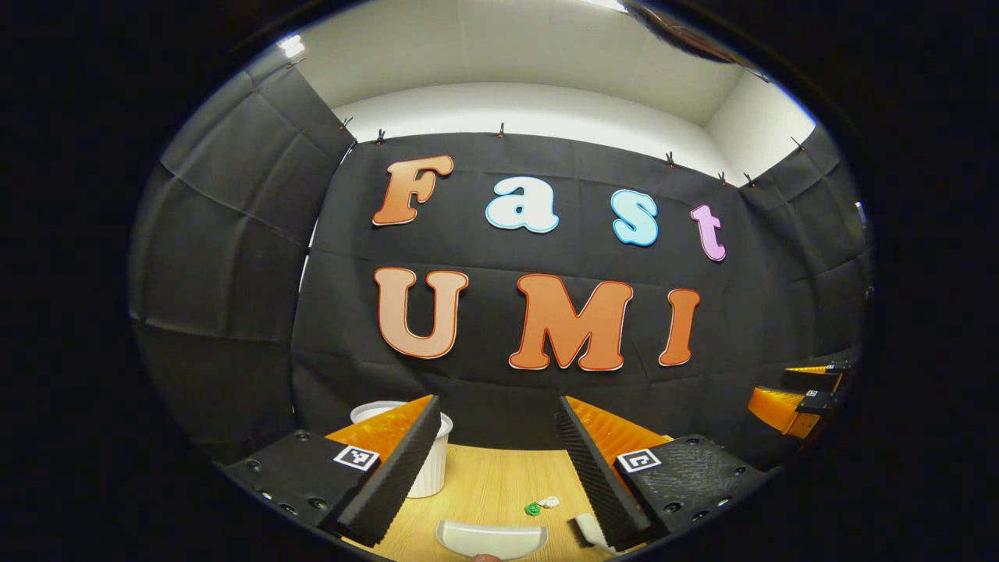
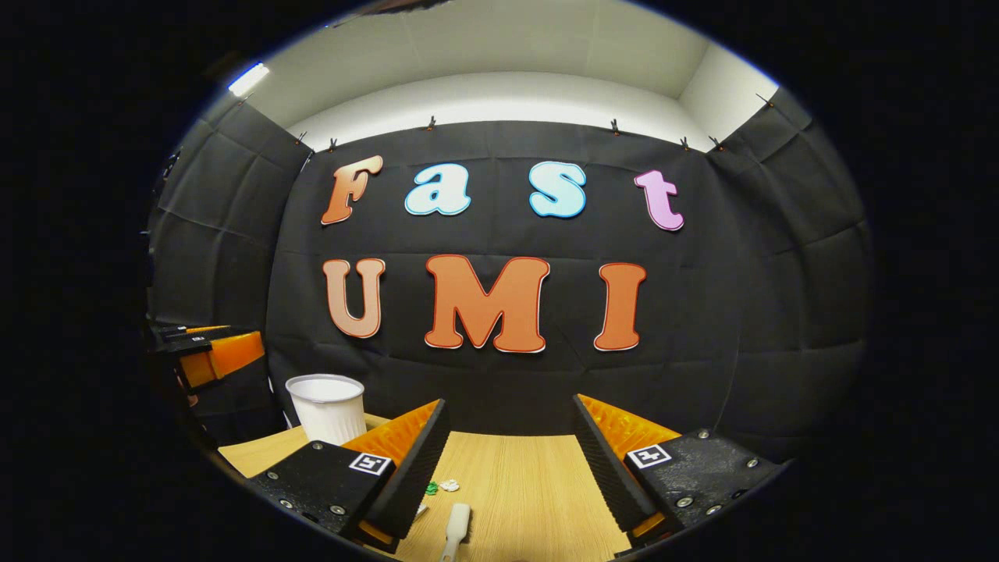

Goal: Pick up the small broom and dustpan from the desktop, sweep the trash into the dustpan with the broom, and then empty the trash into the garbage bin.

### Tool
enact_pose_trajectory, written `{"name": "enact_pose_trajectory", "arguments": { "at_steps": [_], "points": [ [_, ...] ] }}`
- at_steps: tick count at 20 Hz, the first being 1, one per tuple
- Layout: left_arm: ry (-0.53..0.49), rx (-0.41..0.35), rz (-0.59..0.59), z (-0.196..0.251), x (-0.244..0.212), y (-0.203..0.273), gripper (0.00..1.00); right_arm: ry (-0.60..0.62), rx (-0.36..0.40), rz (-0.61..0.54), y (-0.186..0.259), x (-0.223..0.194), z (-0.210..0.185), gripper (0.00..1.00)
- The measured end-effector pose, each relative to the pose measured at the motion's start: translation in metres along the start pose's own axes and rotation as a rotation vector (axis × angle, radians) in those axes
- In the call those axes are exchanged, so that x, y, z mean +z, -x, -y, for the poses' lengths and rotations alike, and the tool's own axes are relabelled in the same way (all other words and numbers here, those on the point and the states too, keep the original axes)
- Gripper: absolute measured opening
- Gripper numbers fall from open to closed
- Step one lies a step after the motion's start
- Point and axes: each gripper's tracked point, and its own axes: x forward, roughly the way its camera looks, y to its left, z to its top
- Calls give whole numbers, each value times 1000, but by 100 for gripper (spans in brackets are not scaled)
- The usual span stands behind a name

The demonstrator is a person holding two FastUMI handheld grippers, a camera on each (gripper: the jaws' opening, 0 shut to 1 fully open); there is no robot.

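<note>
My left gripper (image 1: pixel 498 412) hangs open above the near edge of the wooden desktop (image 1: pixel 499 484). Below it lies the white dustpan (image 1: pixel 492 538), with the broom's bristle end (image 1: pixel 581 531) beside the gripper's right finger. Small green and white scraps of trash (image 1: pixel 541 506) lie just beyond the dustpan. My right gripper (image 2: pixel 509 407) is also open and holds nothing. The white broom (image 2: pixel 456 527) lies on the desktop (image 2: pixel 531 484) beneath it, near its left finger. The trash (image 2: pixel 441 487) sits just past the broom. The white ribbed garbage bin (image 2: pixel 326 407) stands at the back left.
The garbage bin (image 1: pixel 434 460) is partly hidden behind my left gripper's left finger. The right gripper (image 1: pixel 804 394) appears far right in the left gripper view, and the left gripper (image 2: pixel 207 355) far left in the right gripper view. The black booth wall closes off the desktop's far edge.
</note>
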Motion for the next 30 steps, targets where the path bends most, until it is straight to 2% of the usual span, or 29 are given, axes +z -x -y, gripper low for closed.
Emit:
{"name": "enact_pose_trajectory", "arguments": {
  "at_steps": [16,30],
  "points": [
    [2,-55,-28,12,-8,0,95,15,-29,-7,1,-8,-1,94],
    [-18,-26,-65,12,-16,10,93,19,24,-72,6,-29,-2,94]
  ]
}}
